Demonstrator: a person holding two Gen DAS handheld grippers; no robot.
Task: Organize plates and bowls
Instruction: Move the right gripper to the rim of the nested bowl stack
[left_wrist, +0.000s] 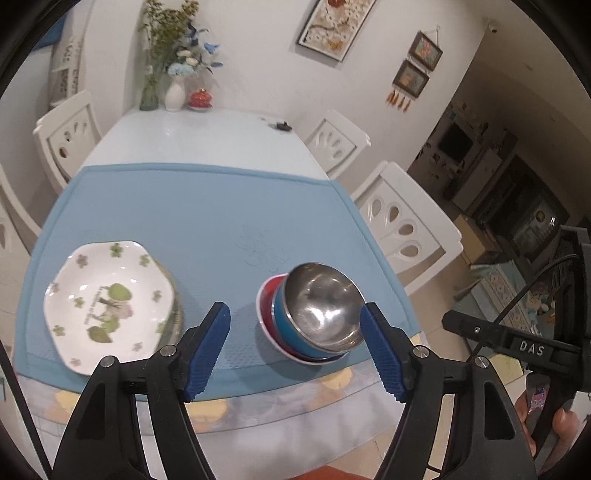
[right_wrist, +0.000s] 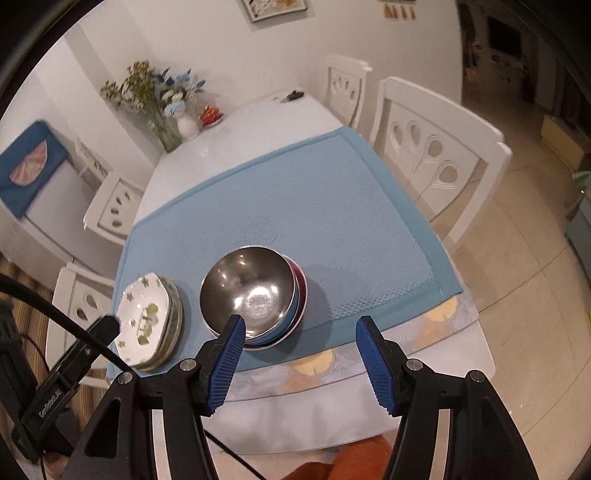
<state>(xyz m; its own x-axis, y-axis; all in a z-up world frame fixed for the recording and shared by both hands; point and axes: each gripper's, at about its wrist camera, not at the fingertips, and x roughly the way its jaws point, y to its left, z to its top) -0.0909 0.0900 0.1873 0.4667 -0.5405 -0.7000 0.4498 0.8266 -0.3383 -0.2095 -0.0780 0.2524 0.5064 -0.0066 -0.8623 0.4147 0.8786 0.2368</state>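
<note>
Two tidy stacks on the blue mat (left_wrist: 207, 221) near the front edge of the desk (left_wrist: 192, 136): nested bowls (left_wrist: 317, 314) (steel on top, blue and red beneath) toward the right, flowered plates (left_wrist: 107, 302) toward the left, set apart by a strip of bare mat.

Left gripper (left_wrist: 295, 345) hovering above the desk's near edge, fingers (left_wrist: 208, 343) spread wide and holding nothing; bowls just ahead and slightly right of centre, the right pad seemingly close to the steel rim, though contact impossible to confirm. Plates off to the left of its left finger.

Right gripper (right_wrist: 300, 363) likewise wide open and empty, raised over the desk's front edge; bowls (right_wrist: 255, 291) ahead and to the left, overlapped in view by its left finger (right_wrist: 227, 363), plates (right_wrist: 147, 321) farther left still.

No long axis to speak of on the round bowls; any rim approach equally workable. Judging by how things lie, sorting looks largely finished, with the left gripper the better lined up on the bowls, and nearer the plates, for any last nudge.
</note>
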